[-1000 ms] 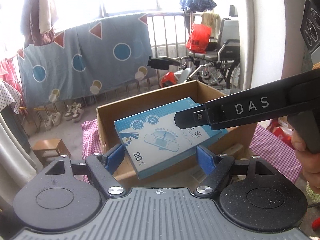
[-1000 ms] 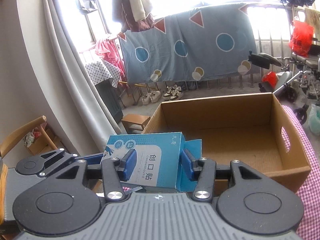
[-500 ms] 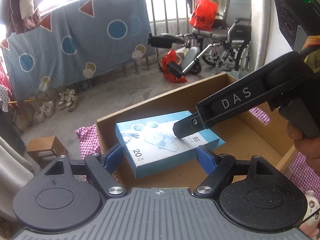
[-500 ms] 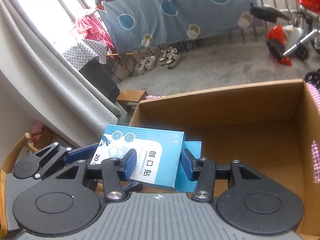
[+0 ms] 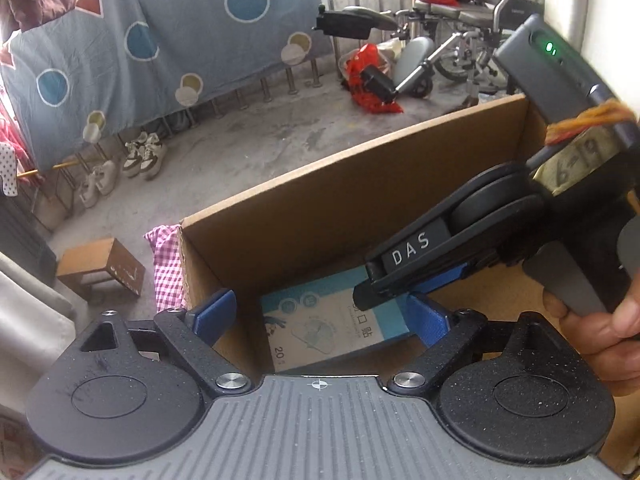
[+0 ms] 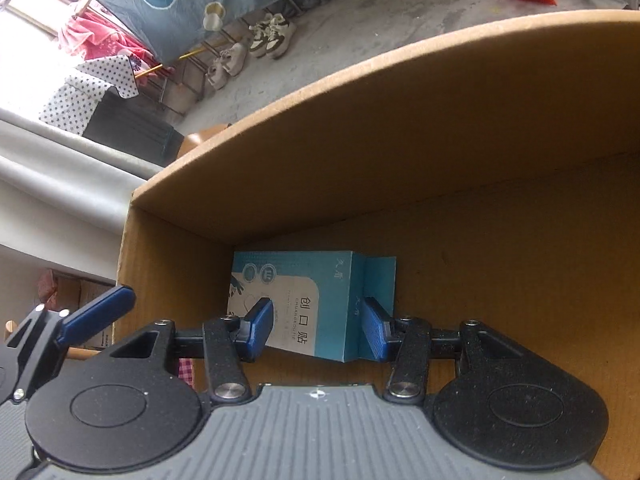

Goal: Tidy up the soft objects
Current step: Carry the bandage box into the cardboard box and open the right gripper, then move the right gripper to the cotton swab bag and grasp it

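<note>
Right tool [image 6: 316, 330] grips a pale-blue printed carton [image 6: 304, 304] inside the cardboard box [image 6: 360, 128]; left tool [image 5: 320, 316] opening, empty.

One blue box [image 6: 308, 304], one cardboard carton [image 6: 400, 128], two tongs [image 6: 318, 330]

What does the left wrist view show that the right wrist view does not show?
Only the left wrist view shows the wheelchair, the hand holding the right gripper, and the small wooden stool. Only the right wrist view shows the dotted cloth and the right gripper with its jaws pressed on the blue box. Both show the cardboard box, the blue box, the shoes and the blue sheet.
</note>
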`<state>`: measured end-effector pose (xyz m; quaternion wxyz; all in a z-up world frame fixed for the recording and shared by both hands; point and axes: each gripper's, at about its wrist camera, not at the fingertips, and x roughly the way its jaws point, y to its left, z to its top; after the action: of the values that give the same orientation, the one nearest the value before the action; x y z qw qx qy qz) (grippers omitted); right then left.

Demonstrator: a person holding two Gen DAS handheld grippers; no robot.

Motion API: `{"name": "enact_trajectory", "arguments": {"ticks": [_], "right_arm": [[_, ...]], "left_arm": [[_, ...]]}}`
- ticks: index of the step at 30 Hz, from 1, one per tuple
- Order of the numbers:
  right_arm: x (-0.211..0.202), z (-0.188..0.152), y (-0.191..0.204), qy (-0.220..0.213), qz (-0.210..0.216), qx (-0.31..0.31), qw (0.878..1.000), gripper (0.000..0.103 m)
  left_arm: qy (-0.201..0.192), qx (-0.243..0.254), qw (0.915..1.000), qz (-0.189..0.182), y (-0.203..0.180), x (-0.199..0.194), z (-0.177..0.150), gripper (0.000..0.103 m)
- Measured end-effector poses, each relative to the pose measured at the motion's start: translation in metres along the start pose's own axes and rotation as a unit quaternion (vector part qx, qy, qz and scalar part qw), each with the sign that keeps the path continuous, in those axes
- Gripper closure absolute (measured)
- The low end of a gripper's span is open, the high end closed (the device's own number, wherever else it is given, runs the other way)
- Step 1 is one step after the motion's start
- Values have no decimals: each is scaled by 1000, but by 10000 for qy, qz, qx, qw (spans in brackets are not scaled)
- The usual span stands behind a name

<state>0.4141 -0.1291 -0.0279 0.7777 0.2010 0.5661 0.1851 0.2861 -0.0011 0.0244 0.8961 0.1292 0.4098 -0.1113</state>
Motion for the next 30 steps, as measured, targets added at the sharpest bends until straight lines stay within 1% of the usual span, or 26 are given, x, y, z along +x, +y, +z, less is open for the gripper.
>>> {"name": "enact_trajectory", "arguments": {"ticks": [3, 6, 9, 13, 16, 18, 20, 24, 27, 30], "right_arm": [[-1, -3, 6, 19, -71, -156, 9999, 51], [1, 0, 13, 77, -163, -291, 9994, 51], [12, 10, 22, 206, -239, -438, 9985, 51], [21, 11, 36, 137, -268, -674, 9973, 50], [23, 9, 46, -60, -440, -944, 9945, 51], [22, 8, 48, -158, -496, -1021, 9934, 51], [16, 5, 49, -327, -572, -1094, 9918, 50], [-14, 1, 53, -781, -702, -1290, 9861, 50], [-49, -6, 56, -1081, -631, -1420, 9819, 50], [-92, -23, 57, -1379, -508, -1542, 9771, 46]], "left_arm": [[-157, -186, 9996, -172, 9, -20, 2, 6], [-388, -372, 9982, -249, 18, -48, -1, 3], [-672, -596, 9954, -321, 29, -76, -4, 1], [-921, -863, 9911, -426, 40, -105, -11, 1], [-1059, -971, 9891, -327, 43, -119, -21, 1], [-1141, -1037, 9878, -203, 43, -126, -29, 1], [-1156, -1147, 9865, -162, 44, -129, -37, 1], [-1134, -1363, 9838, -261, 47, -137, -56, 1], [-1078, -1416, 9832, -413, 46, -143, -71, 1], [-1121, -1470, 9812, -555, 42, -154, -86, 1]]}}
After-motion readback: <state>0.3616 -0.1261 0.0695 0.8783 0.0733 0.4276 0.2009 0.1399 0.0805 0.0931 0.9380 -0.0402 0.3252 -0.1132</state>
